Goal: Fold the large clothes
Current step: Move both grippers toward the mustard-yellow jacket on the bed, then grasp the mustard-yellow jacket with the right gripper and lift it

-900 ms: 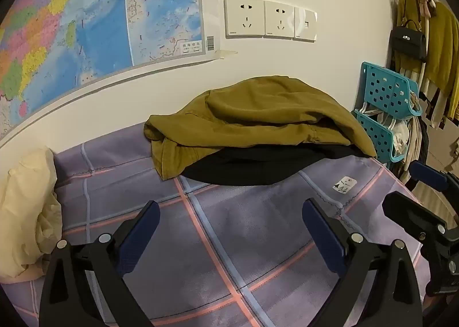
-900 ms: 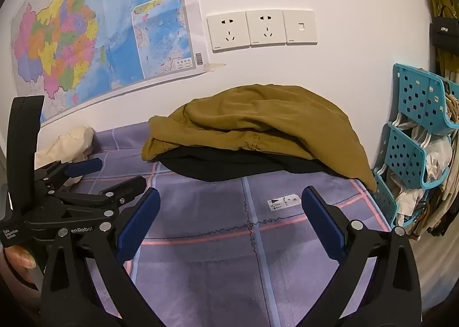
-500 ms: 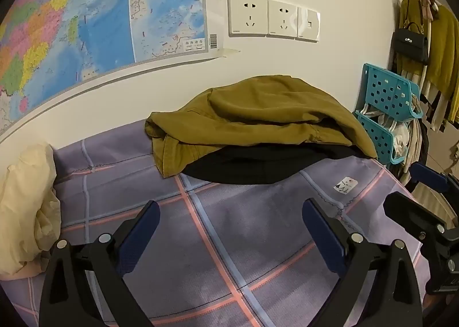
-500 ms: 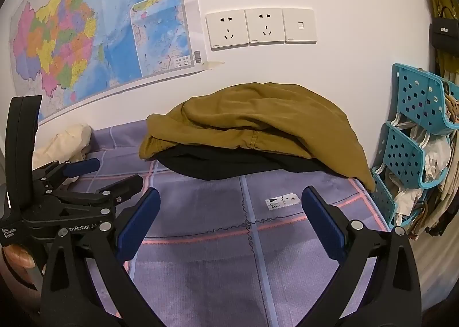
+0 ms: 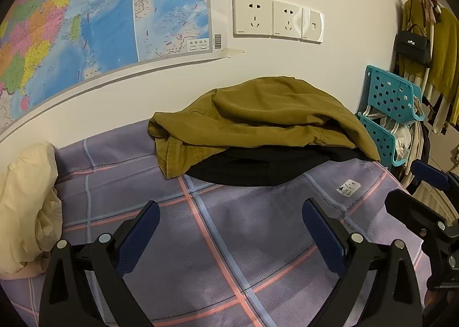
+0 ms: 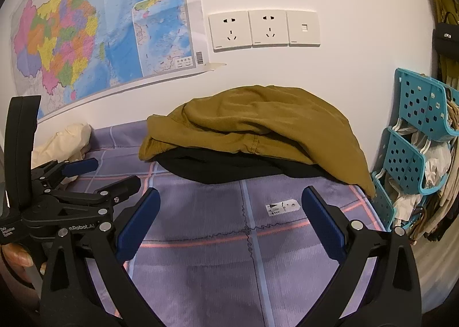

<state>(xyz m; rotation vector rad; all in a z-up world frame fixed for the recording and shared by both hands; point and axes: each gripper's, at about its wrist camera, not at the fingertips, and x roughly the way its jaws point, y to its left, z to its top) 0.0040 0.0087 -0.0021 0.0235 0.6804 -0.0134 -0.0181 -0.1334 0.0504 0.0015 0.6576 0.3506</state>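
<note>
Surface: a bed covered by a lilac sheet with pink and blue check lines (image 5: 218, 241), pushed against a white wall.
Olive garment: a crumpled olive-brown cloth garment (image 5: 258, 117) (image 6: 252, 132) lies heaped at the bed's far edge, against the wall, reaching toward the far right corner.
Black garment: a dark, flat black cloth piece (image 5: 258, 166) (image 6: 223, 167) lies under the olive one, its near edge showing on the sheet.
Cream cloth: a bunched pale cream fabric (image 5: 28, 198) sits at the bed's left edge; it may be a pillow or bedding.
Left gripper (image 5: 229, 229): blue-padded jaws spread wide, nothing between them, hanging over bare sheet short of the heap.
Right gripper (image 6: 229, 218): likewise spread wide and empty, near the sheet's small white label (image 6: 282, 207).
Wall: a coloured paper map (image 6: 94, 37) and white sockets (image 6: 264, 29).
Right side: turquoise perforated plastic baskets (image 6: 416, 137) stand beside the bed.
</note>
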